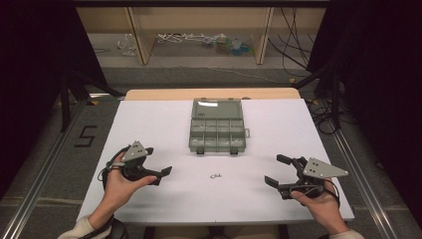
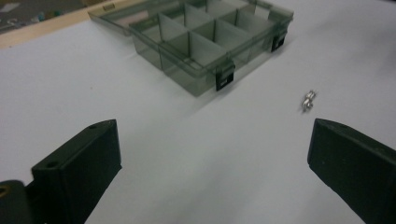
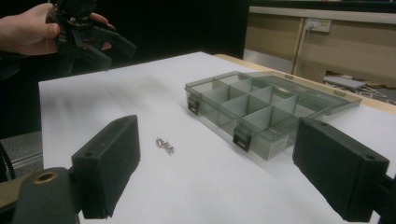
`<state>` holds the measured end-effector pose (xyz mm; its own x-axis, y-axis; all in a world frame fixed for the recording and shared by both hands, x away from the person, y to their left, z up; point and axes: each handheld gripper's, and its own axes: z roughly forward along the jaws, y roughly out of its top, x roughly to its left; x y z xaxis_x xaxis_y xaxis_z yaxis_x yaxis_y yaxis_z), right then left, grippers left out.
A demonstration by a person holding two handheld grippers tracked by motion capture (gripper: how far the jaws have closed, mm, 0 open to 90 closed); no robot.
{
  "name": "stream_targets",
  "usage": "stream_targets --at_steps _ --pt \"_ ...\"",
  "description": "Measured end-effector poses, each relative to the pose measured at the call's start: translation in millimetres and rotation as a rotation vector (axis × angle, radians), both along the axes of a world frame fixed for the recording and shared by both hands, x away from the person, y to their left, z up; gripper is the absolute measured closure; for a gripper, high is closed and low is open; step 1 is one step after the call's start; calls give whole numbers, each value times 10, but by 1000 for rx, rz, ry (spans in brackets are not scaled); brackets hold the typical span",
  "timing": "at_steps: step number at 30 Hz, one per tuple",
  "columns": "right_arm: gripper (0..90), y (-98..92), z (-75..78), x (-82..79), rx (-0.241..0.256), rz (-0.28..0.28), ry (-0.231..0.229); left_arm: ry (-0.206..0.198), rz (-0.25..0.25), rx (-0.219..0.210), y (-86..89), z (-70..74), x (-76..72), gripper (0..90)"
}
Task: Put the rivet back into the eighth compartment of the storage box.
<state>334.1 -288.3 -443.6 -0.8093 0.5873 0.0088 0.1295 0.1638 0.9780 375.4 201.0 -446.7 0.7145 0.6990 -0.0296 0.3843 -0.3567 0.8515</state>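
Your left tool (image 1: 158,163) and right tool (image 1: 275,171) gape wide, empty; between them lie small metal parts (image 1: 216,176), too tiny to identify, near the open compartment box (image 1: 217,135).

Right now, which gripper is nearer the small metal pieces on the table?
Left, narrowly. The left gripper sits just left of the small metal pieces; the right gripper is slightly farther off on their right. Both jaws are open, touching nothing.
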Motion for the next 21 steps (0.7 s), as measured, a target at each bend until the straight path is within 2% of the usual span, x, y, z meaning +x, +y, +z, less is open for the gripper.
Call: stream_targets --at_steps 1,2,3,4,5,8,10,11,12,14,15,17,20,21 --pt "160 -8 4 1 -13 10 7 11 -10 43 -27 4 8 27" --pt "160 -6 6 -11 -13 15 33 14 -30 72 -59 5 12 28" --pt "160 -7 7 -10 -16 14 30 17 -65 114 -95 4 23 31" --pt "160 -14 15 -4 -32 19 21 27 -82 126 -142 -1 30 33" --pt "160 -4 6 3 -21 24 10 37 -96 133 -179 -3 36 34" --pt "160 3 6 -1 -28 21 12 72 -147 163 -370 -20 58 39" --pt "160 2 8 -1 -34 26 12 81 -198 219 -518 -22 77 61" --pt "160 4 7 -12 -35 25 32 96 -226 240 -600 -20 92 71" --pt "160 6 1 3 -28 31 12 118 -253 255 -687 -21 100 90" --pt "160 -2 11 -7 -47 29 29 136 -320 343 -833 11 138 159" --pt "160 3 11 -23 -44 31 55 138 -334 353 -919 7 148 164" --pt "160 5 8 -19 -42 37 55 164 -369 371 -1083 -1 178 198" --pt "160 2 9 -21 -46 37 55 191 -393 380 -1271 -42 202 250" --pt "160 3 9 -21 -45 35 56 203 -394 365 -1353 -71 204 270"
